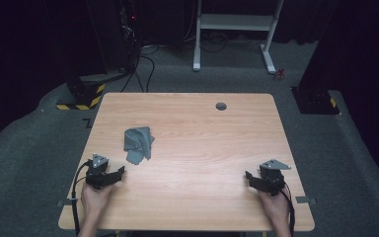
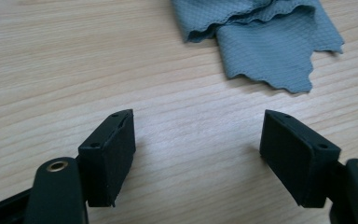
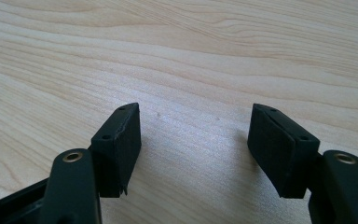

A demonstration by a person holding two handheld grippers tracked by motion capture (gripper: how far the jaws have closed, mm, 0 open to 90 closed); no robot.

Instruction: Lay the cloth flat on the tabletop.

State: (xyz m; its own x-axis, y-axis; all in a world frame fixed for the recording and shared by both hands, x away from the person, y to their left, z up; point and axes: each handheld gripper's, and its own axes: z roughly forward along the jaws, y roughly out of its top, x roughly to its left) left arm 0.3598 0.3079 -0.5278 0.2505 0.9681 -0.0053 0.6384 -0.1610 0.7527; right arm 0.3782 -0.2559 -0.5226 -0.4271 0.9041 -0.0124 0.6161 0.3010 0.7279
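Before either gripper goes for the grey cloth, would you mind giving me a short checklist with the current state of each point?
1. Left gripper open with nothing between its jaws: ok.
2. Right gripper open with nothing between its jaws: ok.
3. Grey cloth within easy reach of the left gripper: ok, it lies crumpled just beyond it, apart from the jaws.
4. Cloth fully on the table, away from the edges: ok.
5. Path from left gripper to cloth free of other things: ok, bare wood between them.
6. Which edge or corner of the cloth is best to pinch: cannot tell, the folds hide part of it, though a wavy edge faces the left gripper.
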